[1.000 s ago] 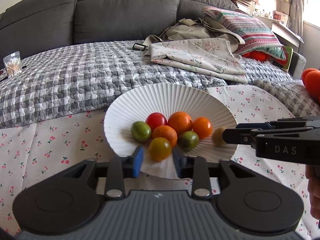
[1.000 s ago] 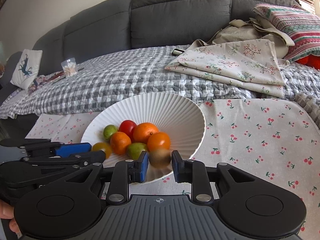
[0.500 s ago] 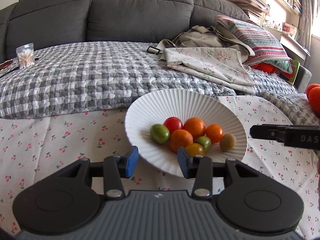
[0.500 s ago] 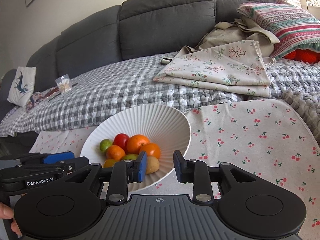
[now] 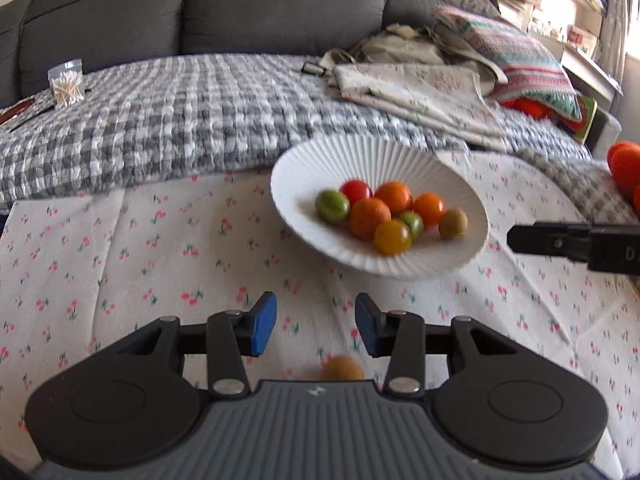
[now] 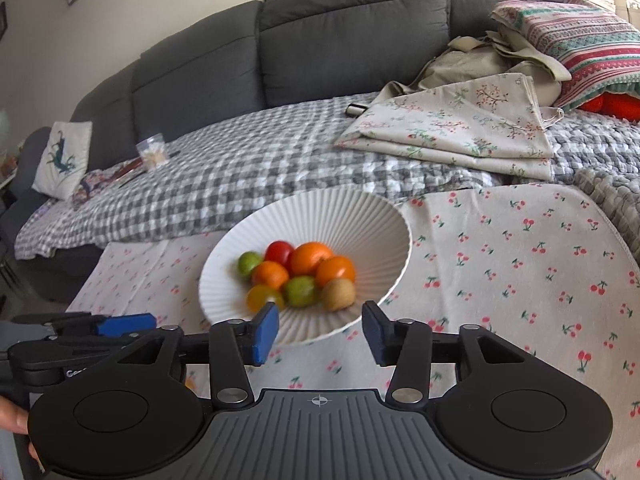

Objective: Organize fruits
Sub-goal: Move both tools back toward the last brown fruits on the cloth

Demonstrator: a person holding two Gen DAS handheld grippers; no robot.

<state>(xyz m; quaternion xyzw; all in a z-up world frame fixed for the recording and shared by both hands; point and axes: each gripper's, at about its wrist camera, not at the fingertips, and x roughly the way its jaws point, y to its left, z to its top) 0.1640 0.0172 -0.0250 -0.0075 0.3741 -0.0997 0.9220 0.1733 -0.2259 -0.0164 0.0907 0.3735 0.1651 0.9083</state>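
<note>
While eight fruits sat in the bowl (image 6: 304,216), one brown fruit (image 5: 342,369) was seen loose on the surface (image 5: 120,240), near the left hand-held gripper (image 5: 316,330). Next step judged: that stray picked and bowled. Both the left and the right hand-held gripper (image 6: 318,334) were held wide, nothing gripped or touched.

Straight ahead of the tool stands a dark grey sofa (image 6: 328,40) with a grey-and-white checked quilt (image 6: 248,184) spread over its seat. Ahead and to the right, folded floral cloths (image 6: 460,132) lie on the quilt beside a striped cushion (image 6: 576,32). Directly below spreads a cherry-print cloth (image 6: 520,264). Far left, a small white pillow (image 6: 62,156) leans on the sofa arm under a pale wall (image 6: 60,40). Bright daylight falls on shelves (image 5: 576,36) at far right.
</note>
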